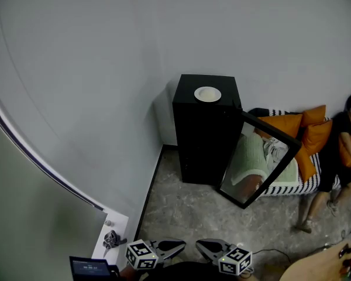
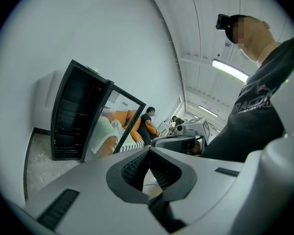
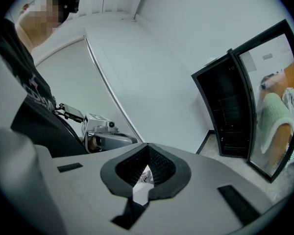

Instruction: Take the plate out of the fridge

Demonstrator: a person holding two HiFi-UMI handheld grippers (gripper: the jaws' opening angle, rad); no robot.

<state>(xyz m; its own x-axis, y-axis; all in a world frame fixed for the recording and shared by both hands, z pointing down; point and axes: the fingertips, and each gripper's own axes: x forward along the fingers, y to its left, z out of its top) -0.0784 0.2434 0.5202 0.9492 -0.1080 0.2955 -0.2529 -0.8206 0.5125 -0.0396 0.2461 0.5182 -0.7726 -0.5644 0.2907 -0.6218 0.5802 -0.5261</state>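
At the lower left corner of the head view a small lit screen [image 1: 90,268] shows, with a white ledge [image 1: 118,221] just above it against the wall [image 1: 93,75]; a small grey thing [image 1: 111,239] lies on the ledge. To its right, at the bottom edge, the left gripper [image 1: 178,247] points right and the right gripper [image 1: 203,247] points left, tips near each other and well apart from the fridge.

In its own view the left gripper [image 2: 148,151] has its jaws pressed together with nothing between them. The right gripper [image 3: 147,148] is likewise closed and empty.

Farther back, the black fridge [image 1: 202,133] stands on the floor [image 1: 181,209] against the wall. The white plate [image 1: 207,94] lies on the fridge's top, about midway between its side edges. The fridge's glass door [image 1: 263,157] hangs open toward the right. Behind the door is a sofa with orange cushions [image 1: 286,123], and a person [image 1: 333,151] in dark clothes sits at its right end.
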